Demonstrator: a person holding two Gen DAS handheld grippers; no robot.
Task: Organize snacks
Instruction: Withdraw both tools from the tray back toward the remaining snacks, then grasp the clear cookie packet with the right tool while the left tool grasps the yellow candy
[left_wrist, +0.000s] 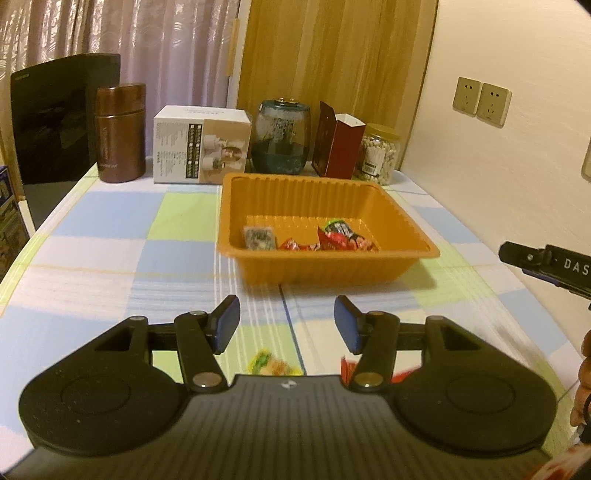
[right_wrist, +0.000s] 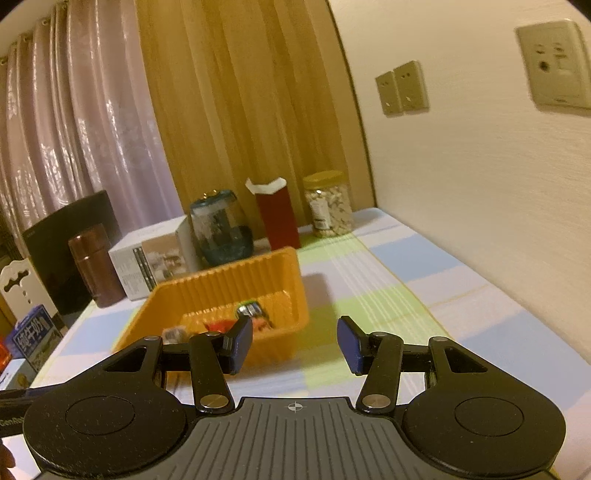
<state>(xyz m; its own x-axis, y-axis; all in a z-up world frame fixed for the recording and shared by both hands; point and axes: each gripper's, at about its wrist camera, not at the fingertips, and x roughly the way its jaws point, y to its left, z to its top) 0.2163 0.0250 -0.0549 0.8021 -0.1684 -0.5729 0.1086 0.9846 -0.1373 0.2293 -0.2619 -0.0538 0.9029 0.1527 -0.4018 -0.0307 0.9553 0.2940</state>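
An orange plastic tray (left_wrist: 406, 225) stands mid-table and holds a grey snack packet (left_wrist: 259, 238) and red snack packets (left_wrist: 341, 236). My left gripper (left_wrist: 287, 323) is open and empty, hovering in front of the tray. Under it on the cloth lie a green-yellow packet (left_wrist: 271, 363) and a red packet (left_wrist: 347, 367), partly hidden by the gripper body. My right gripper (right_wrist: 294, 341) is open and empty, to the right of the tray (right_wrist: 221, 284), whose packets (right_wrist: 255, 312) show inside. The right gripper's tip also shows in the left wrist view (left_wrist: 546, 262).
Along the table's back stand a brown flask (left_wrist: 120, 134), a white box (left_wrist: 201, 144), a glass jar (left_wrist: 281, 136), a dark red carton (left_wrist: 338, 144) and a nut jar (left_wrist: 378, 153). A black appliance (left_wrist: 55, 118) is at the back left. A wall (right_wrist: 480, 184) bounds the right side.
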